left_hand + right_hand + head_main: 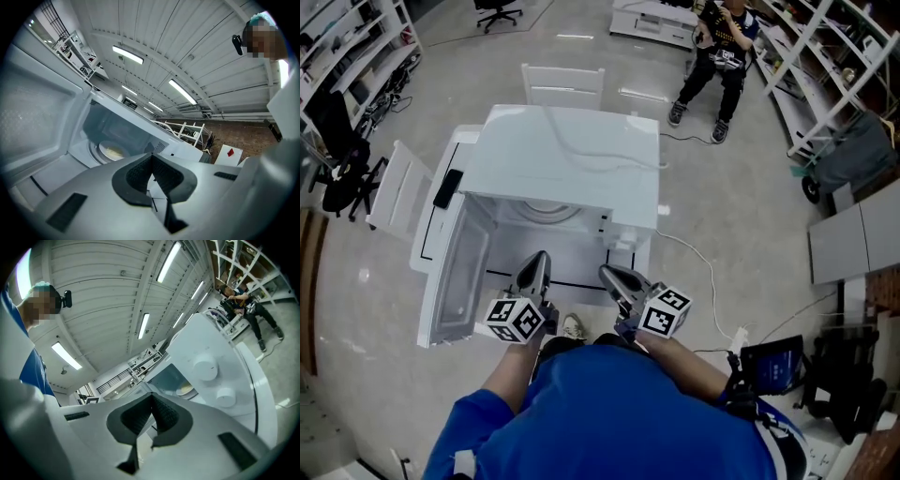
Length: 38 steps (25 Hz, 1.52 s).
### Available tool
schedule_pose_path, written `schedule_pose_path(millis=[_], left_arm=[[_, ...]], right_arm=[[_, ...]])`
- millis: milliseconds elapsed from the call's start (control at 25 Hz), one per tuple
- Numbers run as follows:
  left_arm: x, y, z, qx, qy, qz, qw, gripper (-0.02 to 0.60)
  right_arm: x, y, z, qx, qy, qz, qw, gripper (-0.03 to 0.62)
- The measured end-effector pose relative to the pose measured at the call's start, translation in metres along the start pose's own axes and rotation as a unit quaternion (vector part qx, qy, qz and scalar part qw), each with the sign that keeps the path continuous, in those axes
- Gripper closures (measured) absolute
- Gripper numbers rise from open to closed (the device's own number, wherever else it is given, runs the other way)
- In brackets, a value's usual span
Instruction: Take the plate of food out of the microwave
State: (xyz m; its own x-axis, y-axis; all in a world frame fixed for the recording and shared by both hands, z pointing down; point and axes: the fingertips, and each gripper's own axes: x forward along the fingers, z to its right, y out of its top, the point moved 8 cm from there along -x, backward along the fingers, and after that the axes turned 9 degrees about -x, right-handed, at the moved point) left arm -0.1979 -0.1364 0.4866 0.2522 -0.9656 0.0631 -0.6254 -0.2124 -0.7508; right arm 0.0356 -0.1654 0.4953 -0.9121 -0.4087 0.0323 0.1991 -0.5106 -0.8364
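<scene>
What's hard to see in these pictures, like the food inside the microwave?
- Food on the plate: left gripper view, too small and pale to name.
- Head view: the top of the microwave hides most of the plate.
- Right gripper view: only a sliver of plate shows.
- Black object beside the microwave: head view, too small to identify.

- The microwave [572,155] is a white box that covers most of a white table [431,230], with its opening facing the near edge.
- Its door [455,277] stands swung wide open at the left side.
- The plate [111,151], round and white, carries pale yellowish food and lies flat inside the cavity.
</scene>
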Motion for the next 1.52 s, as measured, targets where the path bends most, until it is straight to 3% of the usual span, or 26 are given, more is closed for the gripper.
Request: schedule_pose_path(millis=[680,760,880,1000,1080,1160,1320,1520], left_arm=[[0.075,0.000,-0.064,0.058,0.041,-0.081,0.9942,0.572],[0.082,0.000,-0.071,0.077,0.050,-0.091,0.9916,0.572],[0.094,0.000,-0.076,0.146,0.054,-0.116,0.9810,0.572],[0.107,0.001,-0.077,0.230,0.045,-0.136,0.9625,0.571],[0.115,0.002,-0.077,0.290,0.037,-0.150,0.9445,0.571],[0.122,-0.002,-0.079,0.354,0.027,-0.170,0.9193,0.571],[0.136,-0.011,-0.081,0.471,0.006,-0.207,0.8577,0.546],[0.147,-0.016,-0.083,0.546,-0.001,-0.242,0.8025,0.500]], right_arm=[[0.018,-0.004,0.012,-0.003,-0.038,-0.006,0.999,0.603],[0.019,-0.005,0.013,-0.002,-0.041,-0.002,0.999,0.603],[0.021,-0.004,0.015,-0.003,-0.046,-0.001,0.999,0.603],[0.021,-0.005,0.018,0.000,-0.048,0.006,0.999,0.603],[0.021,-0.004,0.016,0.001,-0.053,0.007,0.999,0.603],[0.020,-0.003,0.016,-0.001,-0.057,0.008,0.998,0.603],[0.022,0.001,0.019,-0.003,-0.061,0.015,0.998,0.603],[0.021,0.004,0.020,-0.007,-0.066,0.018,0.998,0.603]])
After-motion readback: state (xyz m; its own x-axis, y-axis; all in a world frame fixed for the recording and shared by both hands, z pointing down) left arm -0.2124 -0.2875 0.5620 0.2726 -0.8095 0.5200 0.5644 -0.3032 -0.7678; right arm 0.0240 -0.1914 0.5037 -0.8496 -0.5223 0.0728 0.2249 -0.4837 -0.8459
